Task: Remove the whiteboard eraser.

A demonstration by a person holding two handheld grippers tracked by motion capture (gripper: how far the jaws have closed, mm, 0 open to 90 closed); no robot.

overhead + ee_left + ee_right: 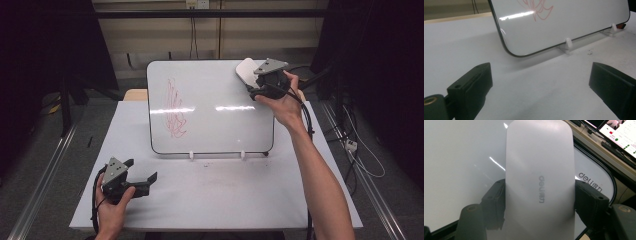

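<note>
A white whiteboard (215,110) leans on small white feet (191,155) in the middle of the table, with a red scribble (174,107) on its left part. My right gripper (254,82) is at the board's upper right corner, shut on a white eraser (246,70). In the right gripper view the eraser (540,170) stands upright between both pads (589,200) in front of the board (461,170). My left gripper (142,170) rests low at the table's front left, open and holding nothing. In the left gripper view its jaws (539,82) point at the board's lower edge (574,22) and the scribble (536,7).
The white table (215,195) has bare room in front of the board. Cables (357,145) lie on the floor to the right, and a metal rail (45,175) runs along the left. A monitor (621,132) stands behind the board.
</note>
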